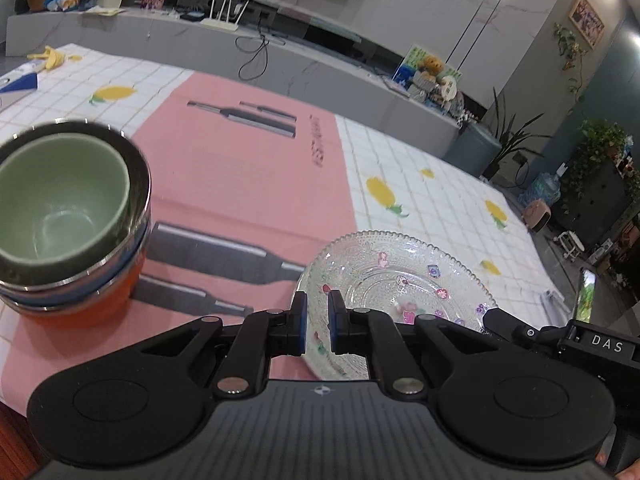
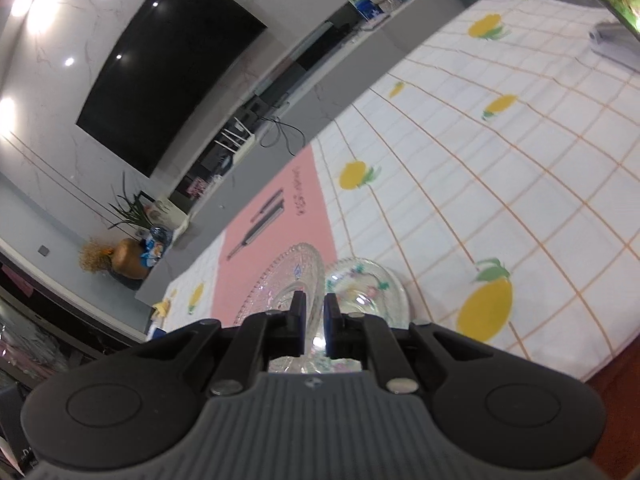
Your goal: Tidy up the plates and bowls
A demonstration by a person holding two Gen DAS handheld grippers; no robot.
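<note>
In the left wrist view a stack of bowls point(image 1: 72, 216), green inside steel, blue and orange ones, stands at the left on the pink mat point(image 1: 240, 184). A clear glass plate point(image 1: 400, 280) with small coloured stickers lies at the lower right. My left gripper point(image 1: 317, 322) sits at that plate's near-left rim, jaws a narrow gap apart, with the rim seen between them. The right gripper's body point(image 1: 560, 340) shows at the plate's right side. In the right wrist view my right gripper point(image 2: 314, 326) is shut on the rim of a clear glass plate point(image 2: 288, 280), tilted up. A second glass plate point(image 2: 368, 284) lies just right of it.
The table wears a white checked cloth point(image 2: 500, 168) with yellow fruit prints. A phone on a stand point(image 1: 586, 296) is at the right edge. A banana peel point(image 1: 50, 58) lies far left. A TV console point(image 1: 240, 36) runs behind the table.
</note>
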